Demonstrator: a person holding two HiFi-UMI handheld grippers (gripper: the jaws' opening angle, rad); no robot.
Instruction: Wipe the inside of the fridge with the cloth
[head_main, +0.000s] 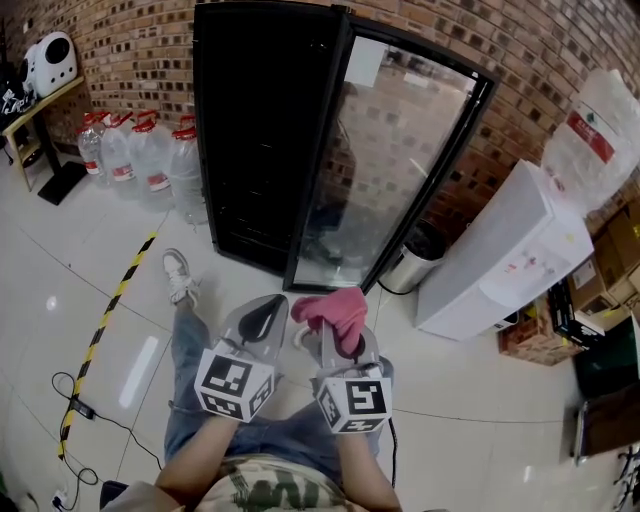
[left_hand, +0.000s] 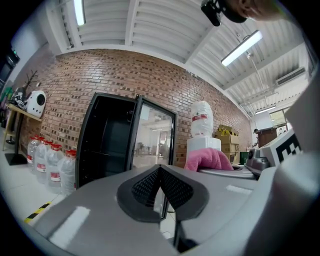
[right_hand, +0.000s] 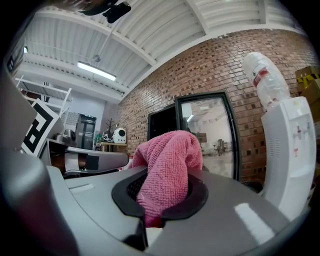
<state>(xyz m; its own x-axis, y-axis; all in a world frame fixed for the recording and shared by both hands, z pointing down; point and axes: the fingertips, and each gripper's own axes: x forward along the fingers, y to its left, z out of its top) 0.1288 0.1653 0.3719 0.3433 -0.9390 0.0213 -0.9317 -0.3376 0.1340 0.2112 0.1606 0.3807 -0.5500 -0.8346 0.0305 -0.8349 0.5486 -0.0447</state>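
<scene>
Right tool (head_main: 338, 338) is clamped on the pink cloth (head_main: 337, 310), left tool (head_main: 262, 318) pinched together just beside it. Fridge (head_main: 262, 130) stands ahead, glass door (head_main: 400, 170) swung wide, tiled floor (head_main: 100, 260) in between.

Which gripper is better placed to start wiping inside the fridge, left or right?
Right: the right gripper is shut on the pink cloth, facing the fridge; the left gripper is shut and empty.
</scene>
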